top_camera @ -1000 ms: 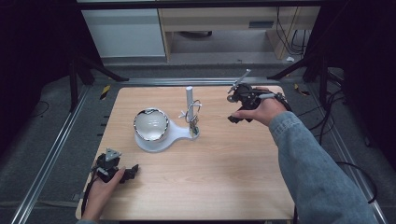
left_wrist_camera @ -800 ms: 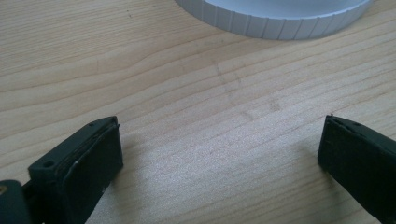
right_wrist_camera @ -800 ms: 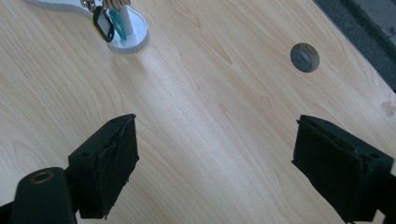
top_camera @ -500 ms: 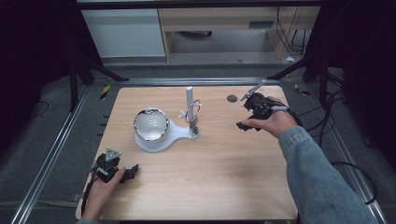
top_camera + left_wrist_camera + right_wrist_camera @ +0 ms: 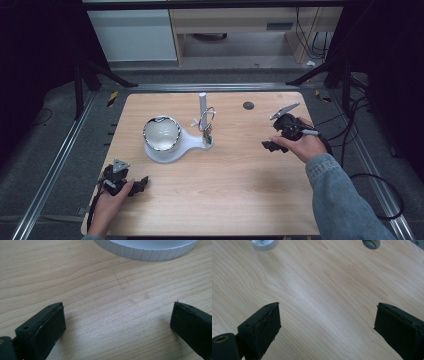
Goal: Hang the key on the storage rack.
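Stand [image 5: 172,147] between both gaping tools [image 5: 127,184] [image 5: 280,137].

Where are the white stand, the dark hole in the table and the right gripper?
white stand [image 5: 187,145]: high view, on its flat base
dark hole [image 5: 248,105]: high view, its centre
right gripper [image 5: 270,146]: high view, between its fingertips

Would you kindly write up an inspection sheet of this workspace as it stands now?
Surface: light wooden table, bare grain between both grippers' jaws.
Job's things: white plastic stand carrying a round mirror-like bowl and an upright white post.
Clutter: small dark round disc near the far edge.
Grippers: left gripper open, right gripper open, both holding nothing.
Cables: black cable on the floor at right.
Surroundings: white cabinet behind the table.
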Motion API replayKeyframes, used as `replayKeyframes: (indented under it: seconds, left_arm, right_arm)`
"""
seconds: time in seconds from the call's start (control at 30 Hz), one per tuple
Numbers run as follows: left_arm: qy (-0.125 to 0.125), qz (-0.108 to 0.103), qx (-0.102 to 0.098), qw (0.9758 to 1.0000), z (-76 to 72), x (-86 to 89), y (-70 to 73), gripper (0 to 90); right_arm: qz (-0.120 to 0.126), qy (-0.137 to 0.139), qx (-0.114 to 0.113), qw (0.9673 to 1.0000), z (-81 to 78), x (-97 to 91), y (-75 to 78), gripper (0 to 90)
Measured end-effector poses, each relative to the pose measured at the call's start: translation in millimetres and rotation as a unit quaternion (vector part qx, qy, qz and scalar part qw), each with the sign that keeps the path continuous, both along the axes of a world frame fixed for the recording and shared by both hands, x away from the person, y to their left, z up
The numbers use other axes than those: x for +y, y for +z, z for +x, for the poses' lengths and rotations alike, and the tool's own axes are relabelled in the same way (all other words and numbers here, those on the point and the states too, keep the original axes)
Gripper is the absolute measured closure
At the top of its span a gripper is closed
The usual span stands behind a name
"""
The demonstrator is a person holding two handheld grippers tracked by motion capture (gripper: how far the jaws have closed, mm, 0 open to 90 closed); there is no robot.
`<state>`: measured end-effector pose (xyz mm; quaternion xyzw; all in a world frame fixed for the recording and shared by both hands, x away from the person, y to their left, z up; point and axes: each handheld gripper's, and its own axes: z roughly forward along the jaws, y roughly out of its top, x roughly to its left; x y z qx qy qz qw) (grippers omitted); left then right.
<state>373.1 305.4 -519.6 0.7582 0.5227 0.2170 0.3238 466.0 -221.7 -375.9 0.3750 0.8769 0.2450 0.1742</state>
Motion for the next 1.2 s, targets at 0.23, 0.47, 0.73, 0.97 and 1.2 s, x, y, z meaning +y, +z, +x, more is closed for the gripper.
replayKeyframes:
  seconds: [0.23,0.47,0.73,0.97,1.2]
  left_arm:
    - [-0.001,0.000,0.000,1.0000,0.0,0.1,0.0,0.0]
    - [-0.002,0.002,0.000,1.0000,-0.3,0.4,0.1,0.0]
    - [-0.002,0.001,0.000,1.0000,-0.4,0.3,0.1,0.0]
    - [-0.002,0.001,0.000,1.0000,-0.3,0.3,0.0,0.0]
    - [-0.002,0.001,0.000,1.0000,-0.3,0.3,0.1,0.0]
  right_arm:
    - [0.010,-0.017,0.000,0.9998,-8.3,-11.7,-16.6,7.7]
    - [0.023,-0.038,0.000,0.9990,-17.6,-22.7,-35.8,8.7]
    - [0.027,-0.053,0.023,0.9980,-22.5,-35.9,-54.5,8.9]
    - [0.019,-0.073,0.035,0.9965,-24.6,-51.5,-69.1,8.8]
    - [0.022,-0.092,0.034,0.9949,-26.9,-60.3,-84.3,8.9]
